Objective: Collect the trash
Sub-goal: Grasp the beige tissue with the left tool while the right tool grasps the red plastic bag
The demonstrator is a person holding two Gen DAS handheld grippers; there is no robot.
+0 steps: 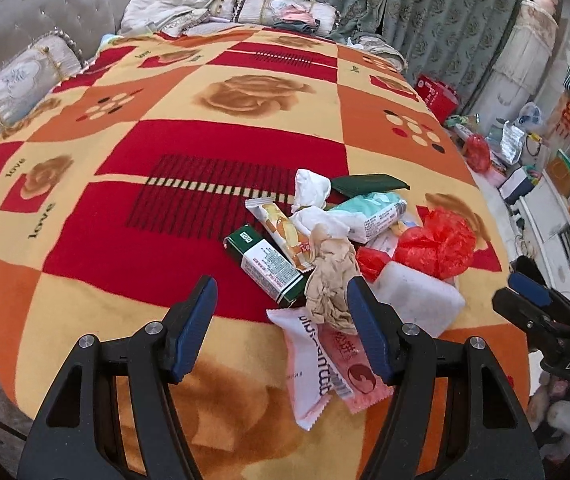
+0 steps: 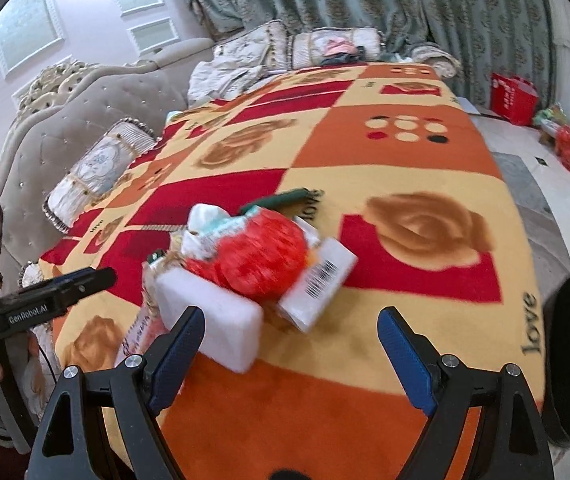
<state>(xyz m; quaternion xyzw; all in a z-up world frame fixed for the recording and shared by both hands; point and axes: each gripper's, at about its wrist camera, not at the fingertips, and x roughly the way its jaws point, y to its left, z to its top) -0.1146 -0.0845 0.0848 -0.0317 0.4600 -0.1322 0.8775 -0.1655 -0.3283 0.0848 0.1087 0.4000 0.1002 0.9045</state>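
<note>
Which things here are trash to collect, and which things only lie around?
Trash: green box, brown crumpled paper, red plastic bag, white block, pink wrapper.

Lying around: patterned blanket, pillow, red box.

Red crumpled bag (image 1: 437, 246), green-and-white box (image 1: 269, 266), white block (image 2: 213, 316), on a red-orange-yellow checked rose-print blanket (image 1: 189, 140).
</note>
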